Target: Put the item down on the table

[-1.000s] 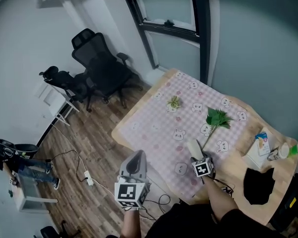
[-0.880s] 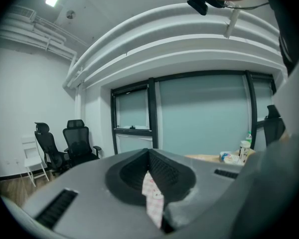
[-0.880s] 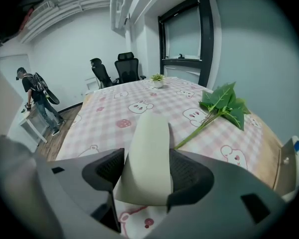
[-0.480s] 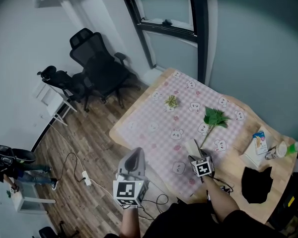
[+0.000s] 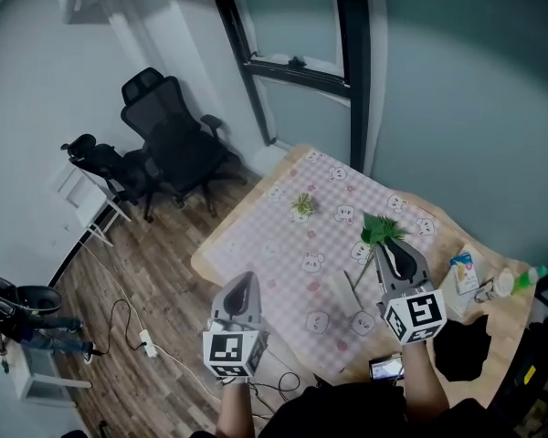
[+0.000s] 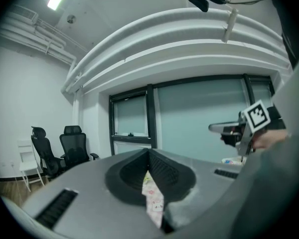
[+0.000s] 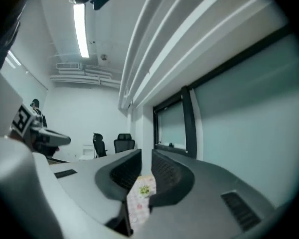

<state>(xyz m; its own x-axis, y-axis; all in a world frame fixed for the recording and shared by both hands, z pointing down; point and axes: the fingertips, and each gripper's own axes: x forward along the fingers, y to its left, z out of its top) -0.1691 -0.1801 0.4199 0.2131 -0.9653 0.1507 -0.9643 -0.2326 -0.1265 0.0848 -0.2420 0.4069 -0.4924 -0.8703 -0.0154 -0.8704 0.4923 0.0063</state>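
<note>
A green leafy sprig (image 5: 378, 229) lies on the pink checked tablecloth (image 5: 283, 245), free of both grippers. My right gripper (image 5: 390, 245) is raised above the table just near of the leaves; its jaws are closing with nothing between them. In the right gripper view (image 7: 146, 156) a narrow gap shows only the cloth and a small plant (image 7: 144, 189). My left gripper (image 5: 243, 282) hangs off the table's near-left edge, over the floor. Its jaw tips meet in the left gripper view (image 6: 149, 152), with nothing held.
A small green plant (image 5: 302, 204) sits farther back on the cloth. At the table's right end are a carton (image 5: 463, 271), a bottle (image 5: 513, 282), a black cloth (image 5: 460, 346) and a phone (image 5: 385, 368). Black office chairs (image 5: 169, 140) stand on the wood floor to the left.
The right gripper has come up off the sprig's stem and now sits higher, with narrower jaws. The sprig stays lying on the cloth. The left gripper has hardly moved.
</note>
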